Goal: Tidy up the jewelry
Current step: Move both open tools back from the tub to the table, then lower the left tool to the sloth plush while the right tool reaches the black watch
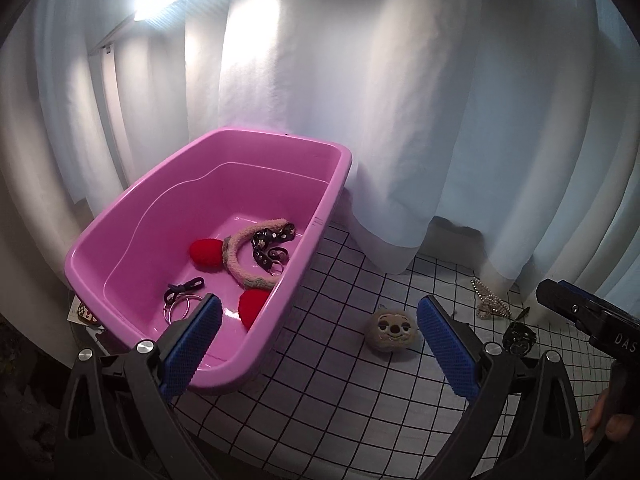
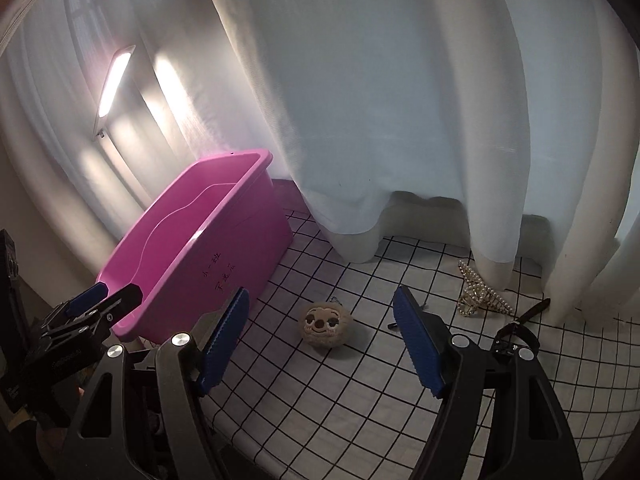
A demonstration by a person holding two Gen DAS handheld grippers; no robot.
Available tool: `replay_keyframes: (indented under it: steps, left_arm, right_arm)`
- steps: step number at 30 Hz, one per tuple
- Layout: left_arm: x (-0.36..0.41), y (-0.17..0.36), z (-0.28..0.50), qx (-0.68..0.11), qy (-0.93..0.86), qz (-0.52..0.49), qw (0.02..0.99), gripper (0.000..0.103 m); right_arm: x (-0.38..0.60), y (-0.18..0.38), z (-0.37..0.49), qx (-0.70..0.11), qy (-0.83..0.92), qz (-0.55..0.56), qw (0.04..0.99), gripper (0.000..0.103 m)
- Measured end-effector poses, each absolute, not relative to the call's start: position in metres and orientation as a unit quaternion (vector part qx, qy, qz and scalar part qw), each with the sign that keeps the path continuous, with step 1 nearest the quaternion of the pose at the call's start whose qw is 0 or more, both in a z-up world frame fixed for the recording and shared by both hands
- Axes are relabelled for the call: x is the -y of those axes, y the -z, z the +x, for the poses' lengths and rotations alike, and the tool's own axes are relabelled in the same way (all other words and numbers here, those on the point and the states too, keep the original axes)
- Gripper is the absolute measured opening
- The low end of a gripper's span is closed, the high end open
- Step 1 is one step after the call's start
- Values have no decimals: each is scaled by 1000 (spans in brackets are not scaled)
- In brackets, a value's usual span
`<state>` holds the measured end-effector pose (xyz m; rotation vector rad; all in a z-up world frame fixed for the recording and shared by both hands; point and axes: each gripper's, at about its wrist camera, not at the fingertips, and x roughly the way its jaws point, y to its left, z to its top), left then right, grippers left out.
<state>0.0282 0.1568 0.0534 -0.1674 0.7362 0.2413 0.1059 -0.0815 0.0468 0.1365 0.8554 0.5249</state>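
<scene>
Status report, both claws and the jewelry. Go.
Left claw open, empty. Right claw open, empty. Pearl clip and plush face outside pink tub. Nothing in the way.

Right tongs (image 2: pixel 320 344) gape empty above sloth plush (image 2: pixel 325 325); pink tub (image 2: pixel 224 264) left.

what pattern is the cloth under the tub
White with a thin black grid, on the tablecloth beneath the pink tub; clearest in the right wrist view.

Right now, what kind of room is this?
Probably a home room, maybe a bedroom. A table with a white black-grid cloth stands against long white curtains, and a pink plastic tub holds hair accessories, with a pearl hair claw lying nearby.
</scene>
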Motion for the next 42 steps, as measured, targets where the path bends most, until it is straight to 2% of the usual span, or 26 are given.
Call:
replay_keyframes:
  steps: [19,27,42]
  left_arm:
    - [-26,19,17,-429,-111,-71,894,96]
    - [-17,46,27,-453,-128,-65,880,96]
    - [-36,106,88,-493,-103,-49,862,96]
  right_arm:
    - [264,30,70,-450,-171,84,872,71]
    - [273,66,78,-472,-176,82,860,71]
    - [232,110,122,-487,-164,81,854,71]
